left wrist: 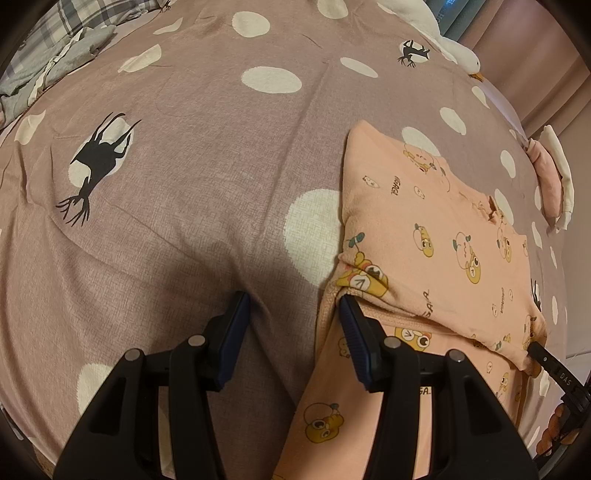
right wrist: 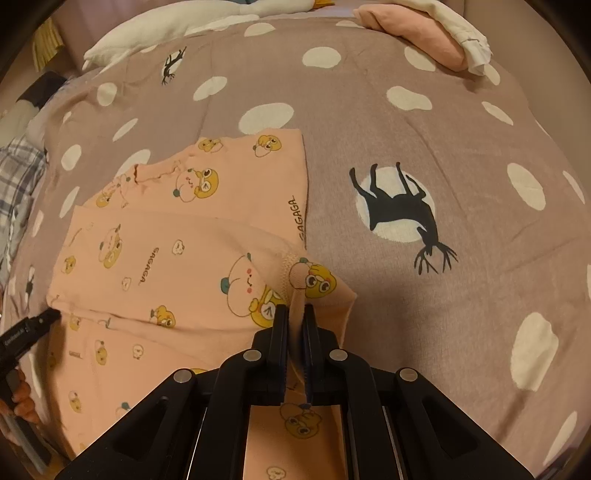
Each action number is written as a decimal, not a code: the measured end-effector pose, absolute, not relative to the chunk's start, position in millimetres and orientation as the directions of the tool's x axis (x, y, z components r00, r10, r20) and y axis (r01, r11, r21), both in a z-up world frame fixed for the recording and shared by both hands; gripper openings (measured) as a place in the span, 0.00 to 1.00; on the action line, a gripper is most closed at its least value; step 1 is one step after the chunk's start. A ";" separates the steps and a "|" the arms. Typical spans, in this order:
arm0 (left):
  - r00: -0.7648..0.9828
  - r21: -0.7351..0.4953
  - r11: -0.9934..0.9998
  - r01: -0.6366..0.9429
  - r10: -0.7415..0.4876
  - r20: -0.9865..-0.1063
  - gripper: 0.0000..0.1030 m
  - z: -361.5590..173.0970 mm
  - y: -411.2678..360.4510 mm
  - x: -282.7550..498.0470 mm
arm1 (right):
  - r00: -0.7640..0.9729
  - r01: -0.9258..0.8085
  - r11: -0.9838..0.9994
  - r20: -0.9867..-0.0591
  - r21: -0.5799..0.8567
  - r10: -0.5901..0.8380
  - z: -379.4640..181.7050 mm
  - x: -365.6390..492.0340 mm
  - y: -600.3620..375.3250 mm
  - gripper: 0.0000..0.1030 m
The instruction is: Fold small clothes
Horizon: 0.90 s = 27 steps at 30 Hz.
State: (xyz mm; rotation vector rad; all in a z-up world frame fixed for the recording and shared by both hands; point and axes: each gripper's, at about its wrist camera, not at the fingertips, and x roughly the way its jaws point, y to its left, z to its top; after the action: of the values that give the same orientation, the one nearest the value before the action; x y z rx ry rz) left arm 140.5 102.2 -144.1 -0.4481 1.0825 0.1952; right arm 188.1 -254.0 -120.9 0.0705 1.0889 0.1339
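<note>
— Where's the peach pyjama top [right wrist: 177, 236] now?

— Flat on the bed [right wrist: 424, 122], partly folded, ahead and to the left of the right gripper [right wrist: 295, 314]. Its fingers are clamped shut on a bunched corner by the hem, cloth pinched between the pads.

— And the left gripper [left wrist: 293, 299]?

— Fingers stand apart, gripping nothing. One finger [left wrist: 351, 317] is tucked against the garment's edge under the folded layer; the other rests on bare bedspread.

— What could spoil it?

— I'd say that thin pinch. If the right one pulls across with only a bit of hem, the cloth may slip free or drag the lower layer along, skewing the fold. And with the left unclamped, nothing pins the far edge, so the whole top could slide on the spread.

— Anything nearby to snag?

— A folded pink piece [right wrist: 417, 33] lies well beyond the fingers; it's clear.
</note>
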 end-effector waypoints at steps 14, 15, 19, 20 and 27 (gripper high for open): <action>0.462 -0.254 0.896 -0.364 -0.063 -0.885 0.51 -144.8 101.2 140.2 | 0.456 -0.074 0.991 -0.880 0.111 0.132 -125.9 189.3 -254.4 0.06; 0.462 -0.253 0.896 -0.364 -0.062 -0.885 0.51 -145.1 100.8 140.3 | 0.456 -0.073 0.991 -0.880 0.110 0.131 -125.9 188.8 -253.3 0.06; 0.460 -0.252 0.897 -0.364 -0.062 -0.886 0.51 -145.4 100.7 140.1 | 0.456 -0.072 0.992 -0.881 0.106 0.127 -126.9 189.0 -252.8 0.06; 0.459 -0.252 0.897 -0.364 -0.063 -0.886 0.51 -145.7 100.7 139.9 | 0.455 -0.072 0.992 -0.881 0.105 0.126 -127.2 189.2 -252.6 0.06; 0.457 -0.252 0.897 -0.363 -0.065 -0.887 0.51 -145.6 100.1 140.2 | 0.455 -0.070 0.992 -0.882 0.102 0.123 -128.4 189.6 -251.4 0.06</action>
State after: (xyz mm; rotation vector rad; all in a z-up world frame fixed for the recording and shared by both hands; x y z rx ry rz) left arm 140.2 100.1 -145.6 -0.4424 1.0897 0.1914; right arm 189.6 -251.4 -128.4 0.0535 1.0923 0.1190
